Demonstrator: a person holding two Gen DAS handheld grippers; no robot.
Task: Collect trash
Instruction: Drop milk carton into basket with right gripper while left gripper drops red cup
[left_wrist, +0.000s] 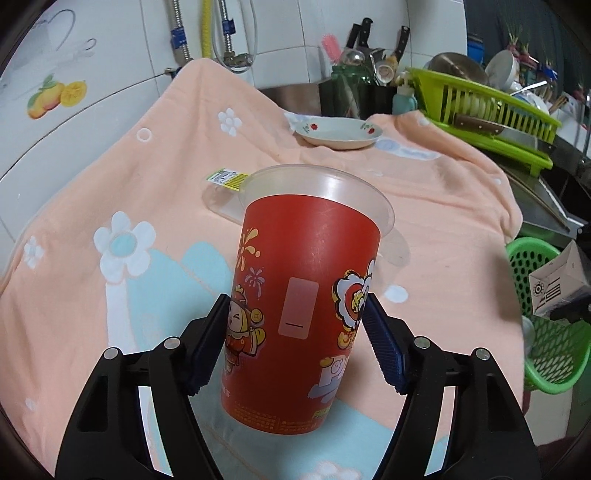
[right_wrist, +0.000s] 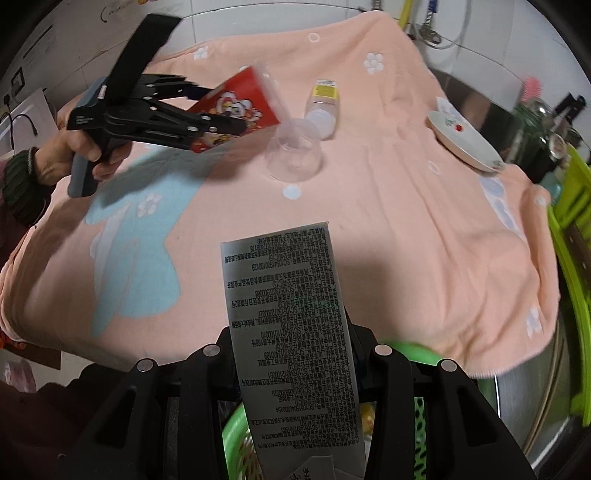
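Observation:
My left gripper (left_wrist: 295, 332) is shut on a red printed plastic cup (left_wrist: 306, 291) and holds it above the peach towel; the cup also shows in the right wrist view (right_wrist: 240, 107), tilted in the left gripper (right_wrist: 218, 114). My right gripper (right_wrist: 291, 354) is shut on a grey carton (right_wrist: 288, 332) with printed text, held over the green basket (right_wrist: 240, 435). The carton (left_wrist: 557, 284) and basket (left_wrist: 543, 321) show at the right edge of the left wrist view. A clear cup (right_wrist: 293, 153) and a small yellow-labelled bottle (right_wrist: 322, 107) lie on the towel.
A peach flowered towel (left_wrist: 110, 192) covers the counter. A white plate (left_wrist: 338, 134) sits at its far side. A green dish rack (left_wrist: 491, 110) with dishes, a knife holder (left_wrist: 354, 88) and wall pipes (left_wrist: 207, 33) stand behind.

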